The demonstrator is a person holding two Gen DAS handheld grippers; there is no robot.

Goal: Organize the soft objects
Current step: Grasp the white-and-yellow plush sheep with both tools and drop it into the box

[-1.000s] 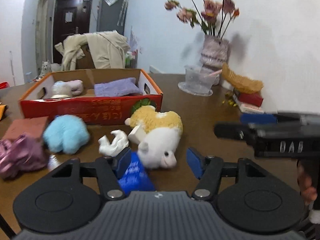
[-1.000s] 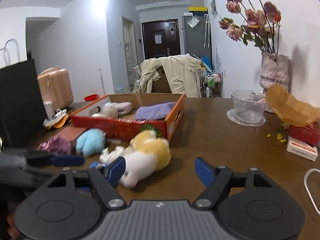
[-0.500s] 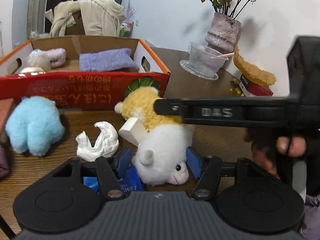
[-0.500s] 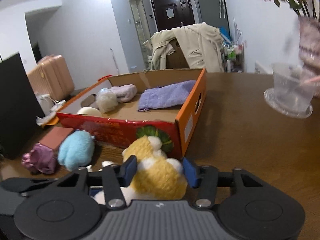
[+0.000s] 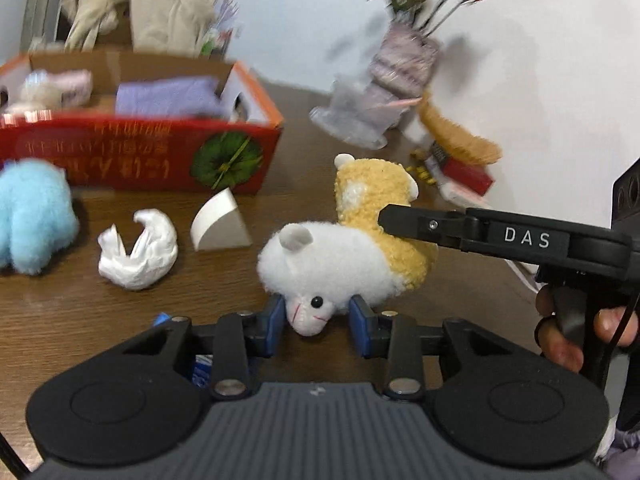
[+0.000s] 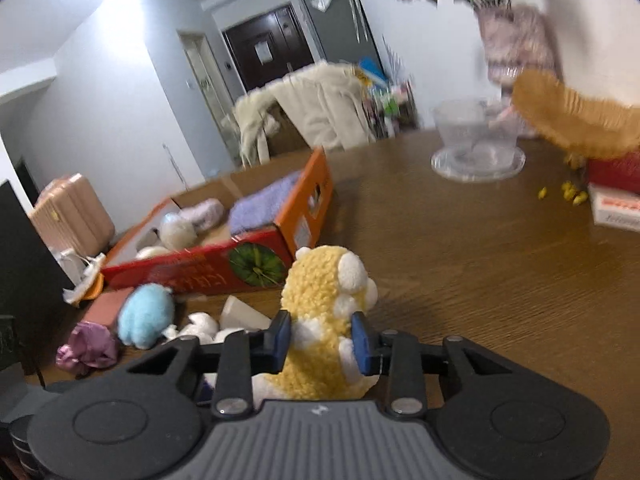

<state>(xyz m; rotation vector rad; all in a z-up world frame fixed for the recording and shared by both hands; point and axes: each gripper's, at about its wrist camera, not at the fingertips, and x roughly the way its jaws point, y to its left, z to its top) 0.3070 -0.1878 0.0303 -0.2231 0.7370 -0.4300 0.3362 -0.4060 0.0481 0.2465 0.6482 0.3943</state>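
Observation:
A plush toy (image 5: 332,256) with a white head and a yellow body lies on the brown table in front of the red cardboard box (image 5: 120,160). My left gripper (image 5: 318,320) is closing, and its blue pads press on the toy's white head from both sides. My right gripper (image 6: 320,338) is closing too, with its pads pressed into the yellow body (image 6: 320,280). In the left wrist view, one black finger (image 5: 420,224) of the right gripper lies against the yellow part. A blue plush (image 5: 32,216) and a white crumpled cloth (image 5: 138,248) lie to the left.
The box holds a purple towel (image 5: 168,100) and other soft items. A white wedge (image 5: 218,222) stands beside the toy, and a pink crumpled bundle (image 6: 88,348) lies at the table's left. A glass bowl (image 6: 476,140), a flower vase (image 5: 404,64) and a yellow basket (image 6: 572,120) stand by the wall.
Both grippers came in around the plush toy and narrowed onto it. The toy now lies further from the box, and the white wedge stands uncovered.

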